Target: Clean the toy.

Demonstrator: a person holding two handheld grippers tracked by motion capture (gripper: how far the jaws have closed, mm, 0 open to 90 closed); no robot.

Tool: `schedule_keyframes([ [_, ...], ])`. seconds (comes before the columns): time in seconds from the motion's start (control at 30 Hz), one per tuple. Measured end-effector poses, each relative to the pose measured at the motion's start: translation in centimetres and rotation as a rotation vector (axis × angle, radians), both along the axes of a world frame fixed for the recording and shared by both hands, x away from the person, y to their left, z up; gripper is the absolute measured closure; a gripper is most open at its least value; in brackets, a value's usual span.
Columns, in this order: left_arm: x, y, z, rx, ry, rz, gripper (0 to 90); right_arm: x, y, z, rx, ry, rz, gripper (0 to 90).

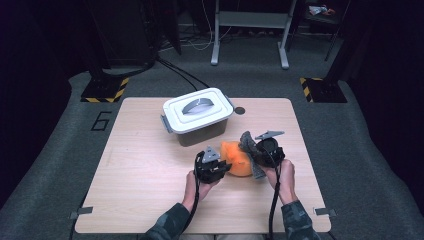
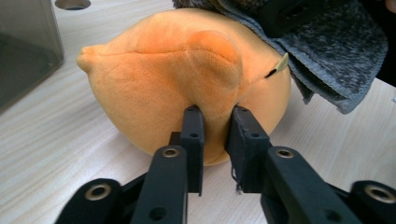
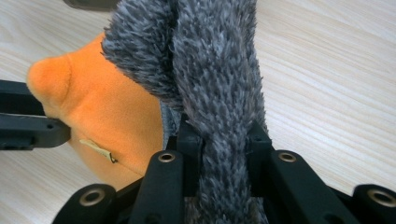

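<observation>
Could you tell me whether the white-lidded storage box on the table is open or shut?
Shut: the white lid lies flat on the storage box, its handle folded down. Whether the side latches are clipped is too small to tell.

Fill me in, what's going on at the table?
A person works a soft orange plush toy with two handheld grippers. The left gripper pinches a fold of the orange body; the right gripper is clamped on the toy's fuzzy grey part. A lidded white plastic box sits shut behind it on the wooden table.
</observation>
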State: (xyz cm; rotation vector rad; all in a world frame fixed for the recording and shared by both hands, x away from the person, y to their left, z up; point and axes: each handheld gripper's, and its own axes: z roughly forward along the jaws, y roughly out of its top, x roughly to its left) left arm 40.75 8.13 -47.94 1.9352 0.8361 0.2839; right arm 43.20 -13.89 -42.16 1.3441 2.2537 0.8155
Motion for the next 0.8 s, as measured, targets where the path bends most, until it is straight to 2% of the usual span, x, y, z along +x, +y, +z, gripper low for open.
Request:
schedule_keyframes([
  [0.17,0.1,0.1,0.0,0.024,-0.011,0.001,59.5,0.4,0.0,0.0,-0.007,0.001,0.007,74.1],
  [0.2,0.1,0.0,0.0,0.050,-0.011,0.000,56.1,0.6,0.0,0.0,-0.008,0.003,0.001,74.1],
  [0.23,0.1,0.0,0.0,0.050,-0.011,0.000,52.5,0.6,0.0,0.0,-0.008,0.003,0.001,74.1],
  [0.27,0.2,-0.1,-0.1,0.078,-0.015,0.003,50.4,0.7,-0.1,0.0,-0.007,0.009,0.000,74.1],
  [0.37,0.2,-0.3,-0.1,0.096,-0.027,0.018,44.2,0.9,-0.1,0.0,-0.004,0.010,-0.001,74.1],
  [0.47,0.2,-0.8,0.0,0.130,-0.057,0.025,42.0,1.1,-0.2,0.0,-0.002,0.012,0.004,74.1],
  [0.57,0.3,-1.1,0.1,0.148,-0.069,0.015,42.8,1.2,-0.3,0.0,0.003,0.015,0.004,74.1],
  [0.6,0.3,-1.3,0.1,0.160,-0.071,-0.003,44.4,1.3,-0.4,-0.1,0.004,0.011,0.004,74.1],
  [0.73,0.4,-1.7,0.1,0.180,-0.090,-0.031,59.4,1.3,-0.3,-0.1,0.007,0.015,0.000,74.1],
  [0.8,0.4,-1.8,-0.1,0.177,-0.094,-0.035,67.4,1.4,-0.4,-0.1,0.011,0.009,0.005,74.2],
])
